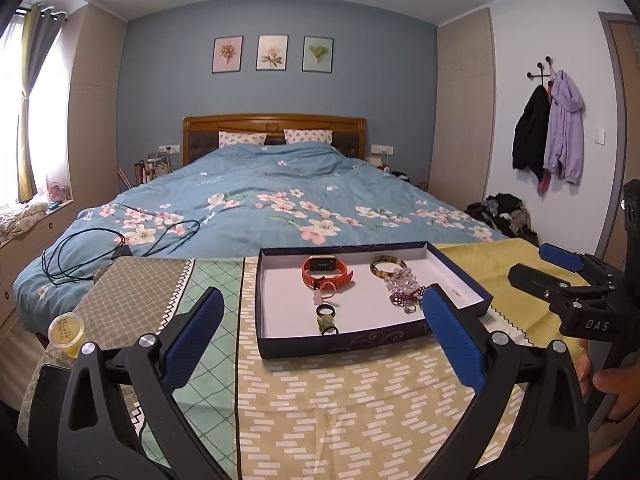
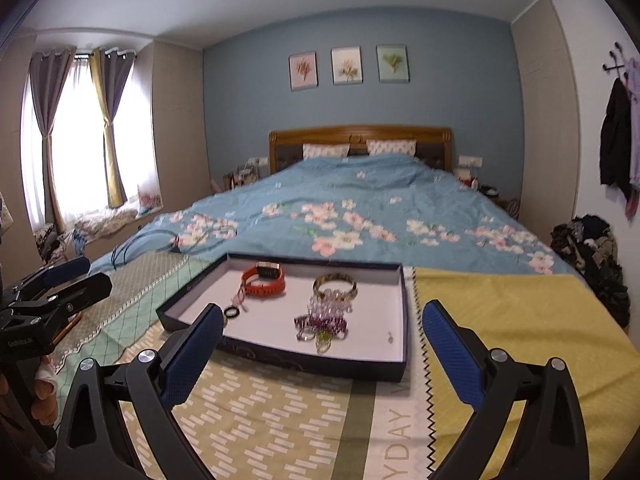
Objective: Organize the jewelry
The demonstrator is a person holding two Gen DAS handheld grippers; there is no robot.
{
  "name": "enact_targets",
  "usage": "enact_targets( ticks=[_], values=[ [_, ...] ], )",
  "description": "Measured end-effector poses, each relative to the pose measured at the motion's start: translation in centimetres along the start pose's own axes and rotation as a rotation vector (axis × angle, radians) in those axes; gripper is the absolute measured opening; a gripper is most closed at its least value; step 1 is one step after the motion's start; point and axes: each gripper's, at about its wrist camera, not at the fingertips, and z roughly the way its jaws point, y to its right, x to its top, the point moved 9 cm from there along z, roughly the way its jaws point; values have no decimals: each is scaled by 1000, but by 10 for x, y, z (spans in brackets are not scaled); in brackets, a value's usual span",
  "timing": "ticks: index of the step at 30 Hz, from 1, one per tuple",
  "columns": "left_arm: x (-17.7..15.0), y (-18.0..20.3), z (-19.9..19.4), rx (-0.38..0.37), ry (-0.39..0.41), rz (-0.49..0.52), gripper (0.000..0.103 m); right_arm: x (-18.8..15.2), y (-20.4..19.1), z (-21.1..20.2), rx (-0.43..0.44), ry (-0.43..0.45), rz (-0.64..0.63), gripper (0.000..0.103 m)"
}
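Jewelry tray (image 1: 280, 344) on patterned cloth (image 1: 340, 400), holding orange watch (image 1: 326, 272) far left, bangle (image 1: 387, 266) far right, bead bracelets (image 1: 404, 292), rings (image 1: 326, 318) near. Left gripper (image 1: 320, 344) and right gripper (image 2: 320, 356) spread wide, gripping nothing.

The shallow dark-walled cardboard tray (image 1: 340, 346) sits centre frame on the patchwork tablecloth (image 1: 352, 400), the bed (image 1: 272, 196) behind it. In the tray: orange-strapped watch (image 1: 327, 273) upper left, mottled bangle (image 1: 387, 266) upper right, clear-bead bracelet (image 1: 402, 283) below it, rings (image 1: 326, 318) lower centre.
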Motion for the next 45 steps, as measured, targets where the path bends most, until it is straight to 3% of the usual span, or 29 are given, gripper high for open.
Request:
enact_targets(
  ticks=[12,45],
  values=[
    [11,6,-25,38,108,8,98,9,-12,-21,-28,92,-31,96],
    [16,9,-24,27,126,-29,98,22,-8,-29,-32,149,7,96]
  ],
)
